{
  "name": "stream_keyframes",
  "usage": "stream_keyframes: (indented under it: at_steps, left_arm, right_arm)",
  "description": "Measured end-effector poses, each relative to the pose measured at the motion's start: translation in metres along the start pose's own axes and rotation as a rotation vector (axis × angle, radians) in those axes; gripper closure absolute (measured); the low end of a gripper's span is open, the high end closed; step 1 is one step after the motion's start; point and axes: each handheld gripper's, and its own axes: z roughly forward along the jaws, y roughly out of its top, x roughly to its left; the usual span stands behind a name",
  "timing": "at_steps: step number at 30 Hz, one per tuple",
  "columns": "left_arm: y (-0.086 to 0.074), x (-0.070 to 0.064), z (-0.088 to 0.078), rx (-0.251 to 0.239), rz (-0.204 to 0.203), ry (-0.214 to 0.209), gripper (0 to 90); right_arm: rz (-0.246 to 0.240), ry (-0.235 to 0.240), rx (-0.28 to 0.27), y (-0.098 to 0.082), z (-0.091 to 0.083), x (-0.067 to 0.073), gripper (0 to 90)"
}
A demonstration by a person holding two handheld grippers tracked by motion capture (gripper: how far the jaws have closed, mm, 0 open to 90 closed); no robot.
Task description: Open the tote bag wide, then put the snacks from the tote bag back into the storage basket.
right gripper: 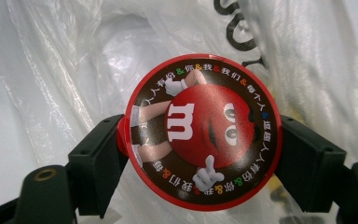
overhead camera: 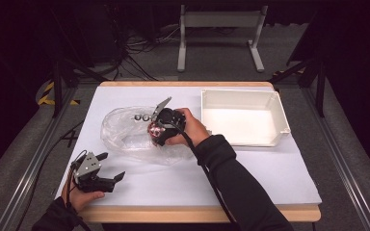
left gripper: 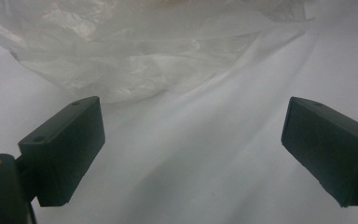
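Note:
A round candy tub [right gripper: 203, 133] with a red rim and a red cartoon character on its lid sits between the jaws of my right gripper [right gripper: 200, 154]. Both jaws press on its sides, so the gripper is shut on it. In the high view the right gripper [overhead camera: 154, 132] holds the tub [overhead camera: 151, 129] over a crumpled clear plastic bag [overhead camera: 125, 132] in the middle of the table. My left gripper [overhead camera: 112, 166] rests at the front left, held by a hand. Its jaws stand wide open over bare white tabletop [left gripper: 205, 186], with the bag [left gripper: 135, 51] a little ahead of them.
An empty white bin [overhead camera: 284, 120] stands at the back right of the white tabletop [overhead camera: 270, 178]. Black printed lettering [right gripper: 235, 28] shows on the bag [right gripper: 65, 60]. A white metal frame [overhead camera: 219, 21] stands on the floor behind the table.

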Motion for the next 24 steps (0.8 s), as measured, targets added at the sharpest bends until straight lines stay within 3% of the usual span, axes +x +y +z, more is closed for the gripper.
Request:
stream_keyframes:
  at_steps: [11,24]
  left_arm:
    - [-0.001,0.001,-0.001,-0.013,-0.003,-0.009,6.8]
    - [0.000,0.000,0.001,0.003,0.001,-0.016,6.9]
  right_arm:
    - [-0.009,-0.023,-0.063,0.008,-0.018,-0.002,22.7]
    - [-0.023,-0.032,-0.049,0.011,-0.027,0.001,22.7]
